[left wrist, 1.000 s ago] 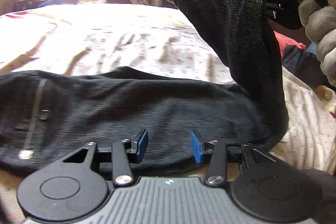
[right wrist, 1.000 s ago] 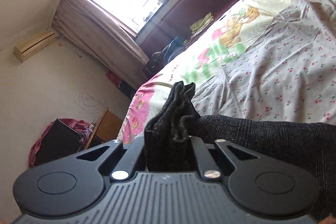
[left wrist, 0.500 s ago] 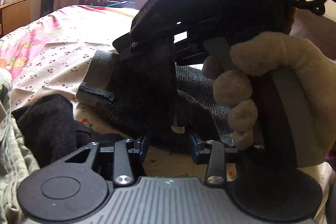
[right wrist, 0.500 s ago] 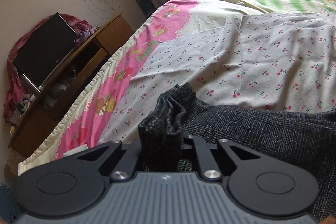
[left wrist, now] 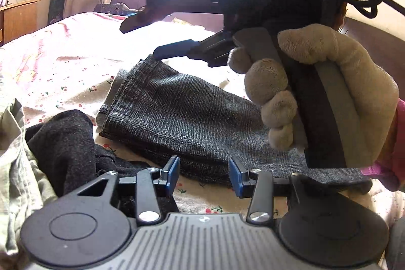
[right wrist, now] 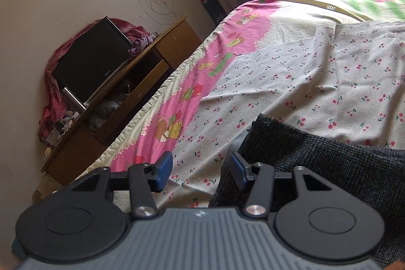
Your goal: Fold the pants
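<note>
Both grippers now stand wide and empty: half a second ago our right gripper (right wrist: 200, 172) still pinched the pants (left wrist: 192, 118), which now lie folded on the bed (right wrist: 303, 72). This fold looks finished. Our left gripper (left wrist: 203, 175) hovers at their near edge.

Pants (left wrist: 182, 118): on bed sheet (right wrist: 316, 72), folded, layers stacked. Left gripper (left wrist: 204, 172): near edge of pants, jaws apart. Right gripper (right wrist: 200, 172): above far end of pants, jaws apart. Other garments (left wrist: 58, 143): left of pants. Cabinet (right wrist: 131, 92): left of bed.
</note>
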The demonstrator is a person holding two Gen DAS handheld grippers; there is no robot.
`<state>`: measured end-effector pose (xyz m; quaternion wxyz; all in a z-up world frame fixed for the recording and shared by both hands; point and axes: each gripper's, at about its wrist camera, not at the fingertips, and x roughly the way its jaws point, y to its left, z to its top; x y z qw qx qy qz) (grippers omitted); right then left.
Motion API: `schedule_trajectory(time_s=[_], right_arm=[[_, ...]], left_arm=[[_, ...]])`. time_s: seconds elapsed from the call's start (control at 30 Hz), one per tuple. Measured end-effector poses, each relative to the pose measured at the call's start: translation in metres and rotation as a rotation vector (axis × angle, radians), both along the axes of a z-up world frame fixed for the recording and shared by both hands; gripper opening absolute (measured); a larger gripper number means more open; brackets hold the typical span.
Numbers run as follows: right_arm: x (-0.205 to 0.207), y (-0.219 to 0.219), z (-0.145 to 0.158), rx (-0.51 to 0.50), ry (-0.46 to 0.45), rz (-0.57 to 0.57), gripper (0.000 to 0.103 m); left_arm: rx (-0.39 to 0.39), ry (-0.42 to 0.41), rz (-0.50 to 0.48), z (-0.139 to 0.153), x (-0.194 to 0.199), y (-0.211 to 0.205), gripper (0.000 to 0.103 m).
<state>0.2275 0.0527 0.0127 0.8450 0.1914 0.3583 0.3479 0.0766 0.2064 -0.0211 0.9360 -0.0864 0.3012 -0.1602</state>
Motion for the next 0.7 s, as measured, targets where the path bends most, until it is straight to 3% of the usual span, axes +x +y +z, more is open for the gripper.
schedule_trajectory(time_s=[0.13,0.3,0.5,0.6,0.7], right_arm=[[-0.004,-0.038,0.017,-0.061,-0.073,-0.055,0.052],[-0.029,-0.126,0.022,-0.221,-0.133,-0.2,0.053],[-0.064,-0.228,-0.005,-0.344,-0.02,-0.427,0.053],[-0.081,-0.271,-0.025,-0.324,0.07,-0.528,0.053],[-0.099,-0.3,-0.044,-0.265,0.143,-0.557,0.054]], left_arm=[[-0.029,-0.037,0.012,0.011,-0.007,0.002,0.056],[-0.02,-0.079,-0.051,0.026,0.013,-0.016,0.056],[0.1,-0.002,-0.133,0.016,0.041,-0.053,0.056],[0.145,0.023,-0.134,0.015,0.04,-0.063,0.056],[0.131,0.036,-0.142,0.017,0.035,-0.069,0.057]])
